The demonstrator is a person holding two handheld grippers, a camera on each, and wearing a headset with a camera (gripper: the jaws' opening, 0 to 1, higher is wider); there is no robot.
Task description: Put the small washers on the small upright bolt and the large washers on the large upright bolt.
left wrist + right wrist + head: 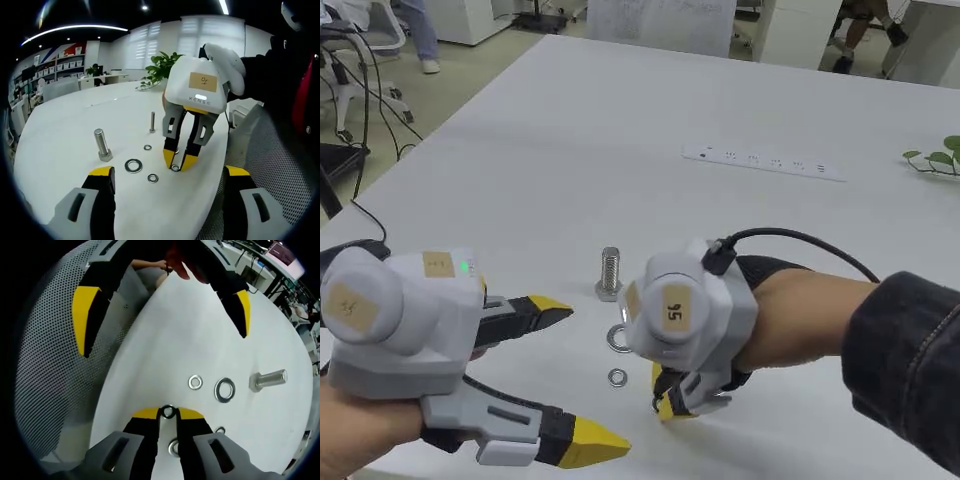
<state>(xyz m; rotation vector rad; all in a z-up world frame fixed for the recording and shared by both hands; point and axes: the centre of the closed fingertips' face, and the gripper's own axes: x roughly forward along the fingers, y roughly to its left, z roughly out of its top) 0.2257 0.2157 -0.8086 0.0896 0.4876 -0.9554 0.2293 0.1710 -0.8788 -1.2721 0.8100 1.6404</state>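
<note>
On the white table (620, 150), just nearside of the large bolt (609, 275), the right gripper (665, 407) has its fingers pinching a small washer (169, 408), likely to lift it, while the left gripper (578, 375) hangs wide open left of that bolt.

Bolts and washers near the front edge of the white flat-topped table (620, 120), placed by the head view's clock.
The large silver steel hex bolt (610, 272) is stood upright; the large silver steel ring washer (618, 338) is laid flat at its 6 o'clock, a small silver steel ring washer (617, 377) further along that line. The right gripper (670, 405) is held at the small washer's 4 o'clock, the spread left gripper (592, 378) at its 9 o'clock. A second small washer (168, 412) is pinched between the right gripper's tips. In the left gripper view the thin silver steel small bolt (152, 121) is seen upright behind the large bolt, at its 2 o'clock.
</note>
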